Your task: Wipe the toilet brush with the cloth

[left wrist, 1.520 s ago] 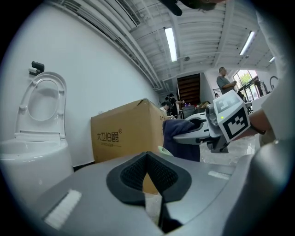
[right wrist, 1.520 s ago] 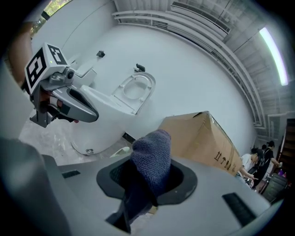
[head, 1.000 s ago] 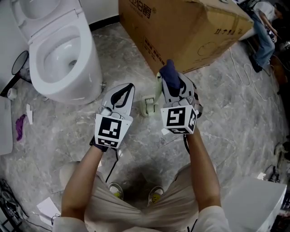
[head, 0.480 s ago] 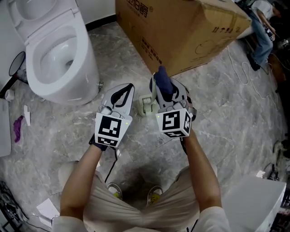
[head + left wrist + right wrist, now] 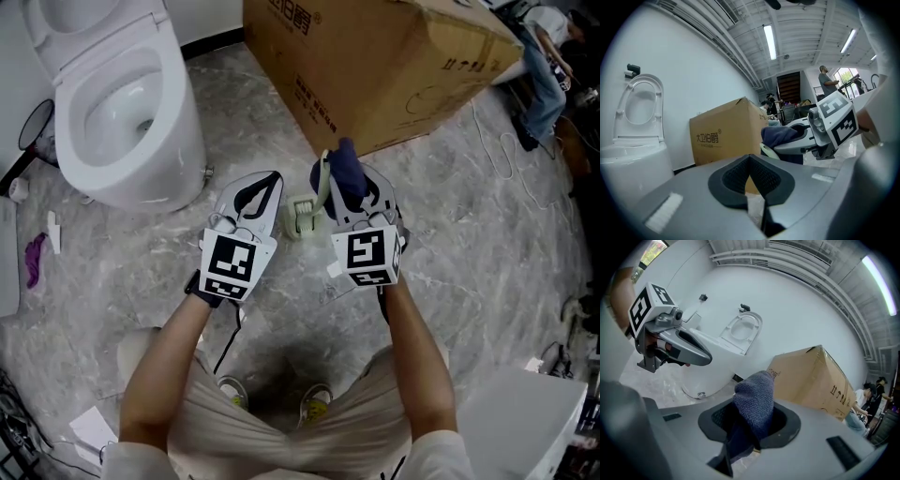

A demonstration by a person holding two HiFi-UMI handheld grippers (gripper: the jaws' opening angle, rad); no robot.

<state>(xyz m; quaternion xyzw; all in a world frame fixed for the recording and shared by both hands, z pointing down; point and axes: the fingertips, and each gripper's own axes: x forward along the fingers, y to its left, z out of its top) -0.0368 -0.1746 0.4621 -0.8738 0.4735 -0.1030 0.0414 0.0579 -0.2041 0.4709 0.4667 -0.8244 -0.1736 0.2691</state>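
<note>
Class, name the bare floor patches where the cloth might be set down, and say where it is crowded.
The widest bare floor lies right of the right hand-held gripper and its cloth, between the cardboard box and the white container. A smaller patch lies between the toilet and the left hand-held gripper. Crowded: between the two, where the brush holder stands.

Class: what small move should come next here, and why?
Probably open the left gripper and take the brush handle: it stands unheld in its holder, the left jaws are shut on nothing, and the right gripper holds the cloth beside it.
</note>
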